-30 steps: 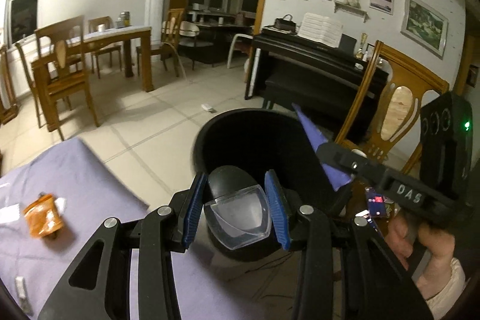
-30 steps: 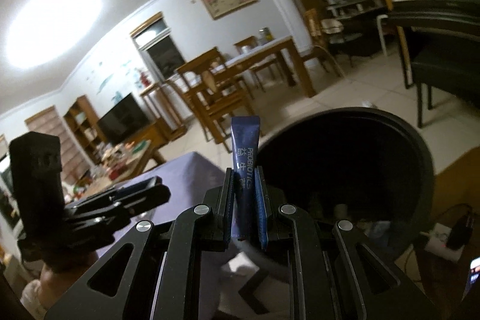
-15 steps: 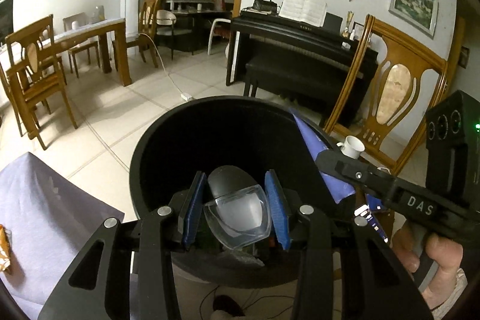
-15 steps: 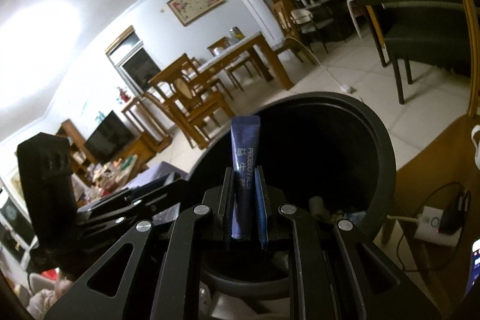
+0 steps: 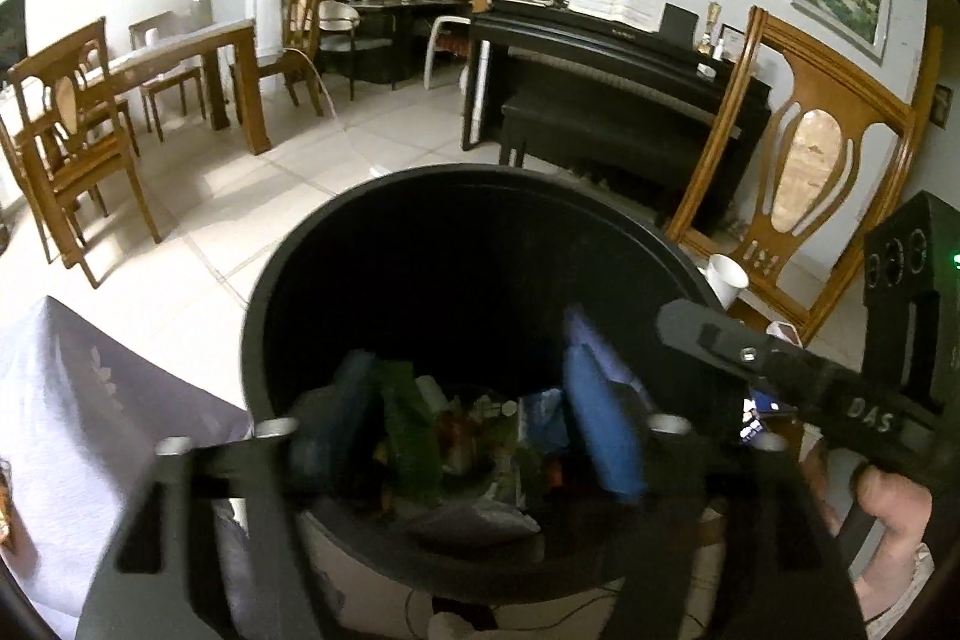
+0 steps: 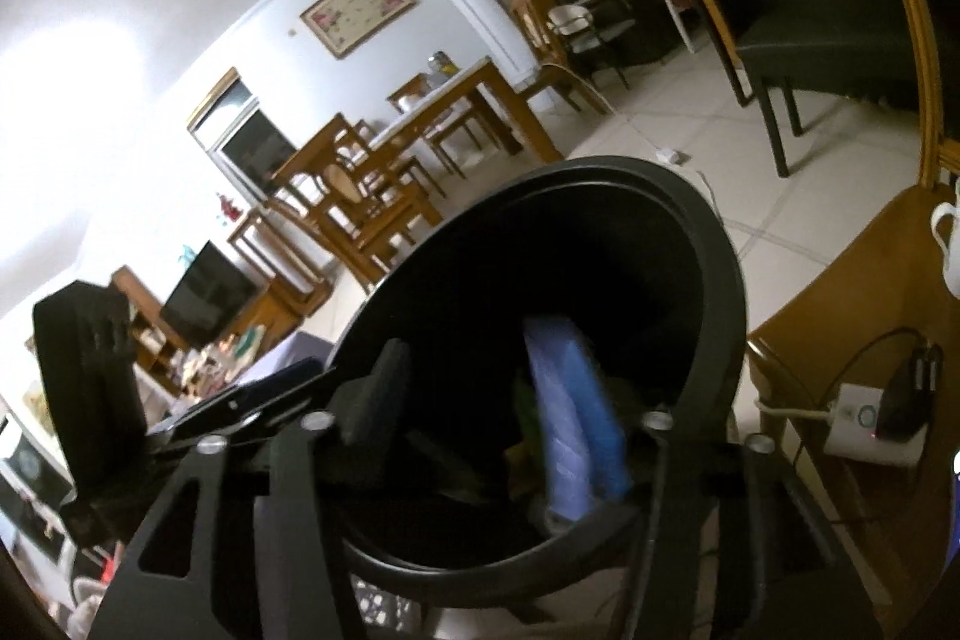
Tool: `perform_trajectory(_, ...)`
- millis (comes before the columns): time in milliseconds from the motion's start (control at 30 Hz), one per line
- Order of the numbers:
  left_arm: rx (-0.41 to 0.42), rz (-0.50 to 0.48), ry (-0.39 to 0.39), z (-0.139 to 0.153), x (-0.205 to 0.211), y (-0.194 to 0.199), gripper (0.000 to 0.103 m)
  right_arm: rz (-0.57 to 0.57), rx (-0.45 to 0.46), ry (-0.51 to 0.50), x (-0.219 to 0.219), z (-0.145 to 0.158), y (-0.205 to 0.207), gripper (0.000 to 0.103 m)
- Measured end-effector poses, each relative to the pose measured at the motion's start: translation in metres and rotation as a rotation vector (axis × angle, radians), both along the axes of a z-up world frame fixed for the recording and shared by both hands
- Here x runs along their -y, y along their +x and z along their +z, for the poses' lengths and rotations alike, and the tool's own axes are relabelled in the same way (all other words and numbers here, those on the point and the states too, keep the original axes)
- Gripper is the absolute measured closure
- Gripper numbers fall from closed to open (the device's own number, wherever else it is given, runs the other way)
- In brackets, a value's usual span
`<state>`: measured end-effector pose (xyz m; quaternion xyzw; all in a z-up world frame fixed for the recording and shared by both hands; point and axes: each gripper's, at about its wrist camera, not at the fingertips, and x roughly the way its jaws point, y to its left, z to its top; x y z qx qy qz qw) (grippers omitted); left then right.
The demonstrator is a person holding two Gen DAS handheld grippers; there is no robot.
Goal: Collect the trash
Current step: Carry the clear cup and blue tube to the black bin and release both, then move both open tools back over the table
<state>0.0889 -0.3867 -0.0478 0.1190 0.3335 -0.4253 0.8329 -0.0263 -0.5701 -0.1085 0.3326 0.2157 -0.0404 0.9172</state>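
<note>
Presently: black bin (image 5: 336,244), holding mixed wrappers (image 5: 432,430). Left claw (image 5: 462,436) spread wide over the bin mouth, gripping nothing. Right claw (image 6: 498,400) also spread; blue sachet (image 6: 558,412) loose beside its right finger, blurred, apparently dropping in. Judged near complete for these pieces; orange scrap (image 5: 5,508) remains on the purple cloth (image 5: 90,400).
</note>
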Motion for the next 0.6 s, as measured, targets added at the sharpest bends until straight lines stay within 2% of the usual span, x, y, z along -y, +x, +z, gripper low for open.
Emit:
perform_trajectory(100,-0.001,0.009,-0.004,0.005,-0.006,0.0,0.023,-0.011,0.003,-0.004,-0.001,0.003,-0.002,0.035)
perform_trajectory(300,0.003,0.046,0.004,0.014,-0.034,-0.002,0.023,0.025,0.009,-0.039,-0.014,0.012,0.001,0.034)
perform_trajectory(333,0.006,0.057,0.011,0.016,-0.045,-0.003,0.023,0.036,0.008,-0.049,-0.02,0.014,0.003,0.033)
perform_trajectory(400,0.017,0.08,0.019,0.018,-0.064,-0.005,0.013,0.055,0.007,-0.065,-0.032,0.019,0.006,0.028)
perform_trajectory(500,0.028,0.149,0.038,0.02,-0.104,-0.001,0.013,0.09,-0.001,-0.09,-0.05,0.024,0.015,0.028)
perform_trajectory(600,0.001,0.232,0.038,0.021,-0.152,0.007,0.013,0.146,-0.024,-0.119,-0.077,0.026,0.028,0.028)
